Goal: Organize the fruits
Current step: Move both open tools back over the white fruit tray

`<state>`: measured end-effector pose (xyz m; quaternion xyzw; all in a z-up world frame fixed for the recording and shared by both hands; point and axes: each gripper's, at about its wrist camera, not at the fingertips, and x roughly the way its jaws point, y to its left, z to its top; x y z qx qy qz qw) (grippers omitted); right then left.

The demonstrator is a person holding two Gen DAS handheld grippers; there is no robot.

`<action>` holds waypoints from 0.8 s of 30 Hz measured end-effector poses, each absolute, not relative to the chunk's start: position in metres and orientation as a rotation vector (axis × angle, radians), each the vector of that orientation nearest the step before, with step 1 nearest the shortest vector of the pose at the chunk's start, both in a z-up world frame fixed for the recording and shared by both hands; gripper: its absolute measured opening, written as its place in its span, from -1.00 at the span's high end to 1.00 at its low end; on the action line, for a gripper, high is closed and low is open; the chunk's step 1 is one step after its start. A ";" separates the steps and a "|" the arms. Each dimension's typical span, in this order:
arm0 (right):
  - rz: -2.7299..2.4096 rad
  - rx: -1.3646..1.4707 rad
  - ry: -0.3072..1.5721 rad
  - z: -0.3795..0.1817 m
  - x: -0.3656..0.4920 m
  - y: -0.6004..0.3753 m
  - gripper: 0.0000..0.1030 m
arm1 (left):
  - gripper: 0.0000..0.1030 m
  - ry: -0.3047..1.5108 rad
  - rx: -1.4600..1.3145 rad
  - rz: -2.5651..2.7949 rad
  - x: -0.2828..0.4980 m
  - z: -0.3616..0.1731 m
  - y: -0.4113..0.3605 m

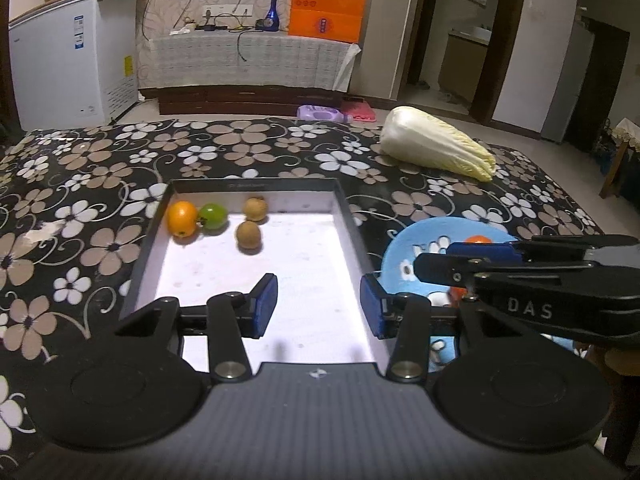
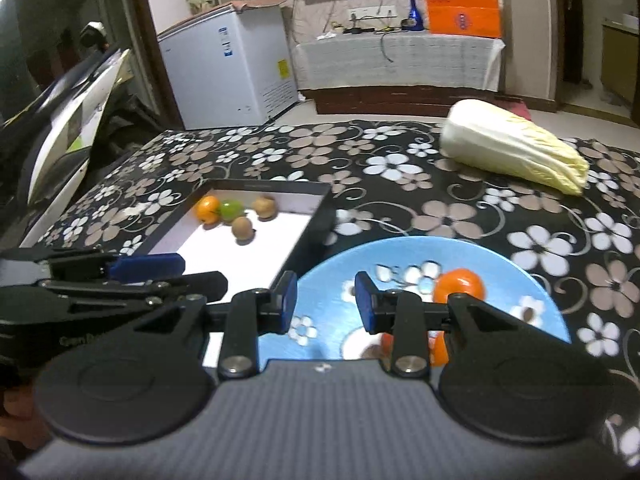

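Observation:
A black tray (image 1: pixel 256 185) with a white floor holds an orange fruit (image 1: pixel 183 219), a green fruit (image 1: pixel 213 216) and two brown fruits (image 1: pixel 255 209) (image 1: pixel 248 234) near its far left corner. My left gripper (image 1: pixel 318 292) hovers open over the tray's near part, with nothing between its blue pads. To the right lies a blue flowered plate (image 2: pixel 400 252) with an orange fruit (image 2: pixel 460 286); more orange fruit (image 2: pixel 438 348) shows partly behind the finger. My right gripper (image 2: pixel 326 298) hangs over the plate's near left part, open by a narrow gap and holding nothing.
A napa cabbage (image 1: pixel 436 148) lies at the far right of the floral tablecloth (image 1: pixel 100 184). Beyond the table stand a white chest freezer (image 1: pixel 68 60) and a low cabinet with an orange box (image 1: pixel 326 8). A dark object with a white panel (image 2: pixel 68 128) stands left of the table.

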<state>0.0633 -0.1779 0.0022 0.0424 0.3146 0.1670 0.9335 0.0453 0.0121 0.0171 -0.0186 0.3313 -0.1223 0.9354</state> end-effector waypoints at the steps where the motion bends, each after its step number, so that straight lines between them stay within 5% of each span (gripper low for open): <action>1: 0.349 0.086 0.645 0.001 0.065 -0.174 0.32 | 0.00 0.678 -0.038 -0.245 0.045 0.017 0.015; 24: 0.446 -0.001 0.642 -0.004 0.100 -0.105 0.32 | 0.00 0.709 -0.077 -0.160 0.059 0.007 0.069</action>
